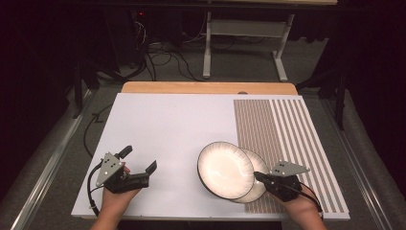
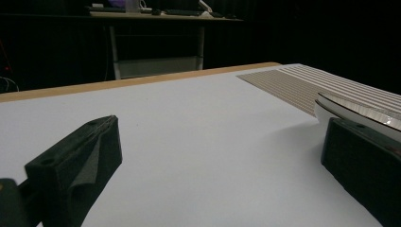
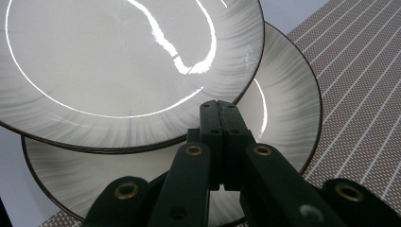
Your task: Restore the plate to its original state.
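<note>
left gripper (image 1: 140, 160) low over the white board (image 1: 163, 124), jaws spread wide, nothing between them, pointed toward the plates. centre-right, two plates overlapping: upper plate (image 1: 225, 168) slid off to the left, partly on the white, lower plate (image 1: 258, 182) beneath it on the striped mat (image 1: 287, 129). right gripper (image 1: 258, 177) at the stack's near right edge, jaws pressed tight together, tips over the lower plate's rim and just at the upper plate's edge (image 3: 208, 101); holding nothing, by the look of it. looks like mid-separation, nudging the top plate off the stack. next, probably: a further push leftward, low and gentle, with the left gripper ready to catch or steady.
</note>
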Demonstrator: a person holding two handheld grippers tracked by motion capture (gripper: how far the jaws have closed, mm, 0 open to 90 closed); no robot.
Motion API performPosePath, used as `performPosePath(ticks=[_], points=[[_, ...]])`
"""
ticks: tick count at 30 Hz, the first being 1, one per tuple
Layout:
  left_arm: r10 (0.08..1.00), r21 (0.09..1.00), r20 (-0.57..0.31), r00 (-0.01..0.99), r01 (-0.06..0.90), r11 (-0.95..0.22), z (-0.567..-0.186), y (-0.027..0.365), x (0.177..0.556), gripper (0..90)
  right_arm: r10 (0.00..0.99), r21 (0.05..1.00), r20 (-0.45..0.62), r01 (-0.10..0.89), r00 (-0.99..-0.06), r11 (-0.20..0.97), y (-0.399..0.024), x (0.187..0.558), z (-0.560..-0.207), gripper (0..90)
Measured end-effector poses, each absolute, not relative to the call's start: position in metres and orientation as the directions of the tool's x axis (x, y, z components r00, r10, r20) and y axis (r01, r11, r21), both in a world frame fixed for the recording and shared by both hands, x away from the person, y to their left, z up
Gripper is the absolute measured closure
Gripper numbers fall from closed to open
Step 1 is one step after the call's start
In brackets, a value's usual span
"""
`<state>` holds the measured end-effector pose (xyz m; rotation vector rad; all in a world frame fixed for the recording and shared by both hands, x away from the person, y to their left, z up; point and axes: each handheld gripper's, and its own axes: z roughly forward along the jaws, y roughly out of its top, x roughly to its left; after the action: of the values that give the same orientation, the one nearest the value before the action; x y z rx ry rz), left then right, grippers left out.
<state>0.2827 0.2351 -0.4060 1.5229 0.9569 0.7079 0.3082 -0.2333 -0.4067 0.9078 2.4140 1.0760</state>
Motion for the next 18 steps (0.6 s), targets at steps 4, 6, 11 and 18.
performPosePath(ticks=[4, 6, 11, 18], points=[[0.871, 0.982, -0.075, 0.486, 0.187, -0.019, -0.4059, 0.2356, 0.2826, 0.1, 0.672, 0.754, -0.059, 0.408, -0.738, 0.515, -0.2332, 0.3083, -0.4062, 90.0], [0.871, 0.982, -0.075, 0.485, 0.188, -0.02, -0.406, 0.2357, 0.2829, 0.1, 0.671, 0.754, -0.06, 0.407, -0.739, 0.515, -0.2332, 0.3083, -0.4062, 90.0], [0.87, 0.982, -0.075, 0.487, 0.188, -0.021, -0.4059, 0.2355, 0.2827, 0.1, 0.671, 0.754, -0.06, 0.407, -0.739, 0.516, -0.2332, 0.308, -0.4059, 90.0], [0.87, 0.982, -0.076, 0.487, 0.187, -0.019, -0.4057, 0.2361, 0.2825, 0.1, 0.673, 0.757, -0.057, 0.408, -0.737, 0.511, -0.2333, 0.3079, -0.4061, 90.0]])
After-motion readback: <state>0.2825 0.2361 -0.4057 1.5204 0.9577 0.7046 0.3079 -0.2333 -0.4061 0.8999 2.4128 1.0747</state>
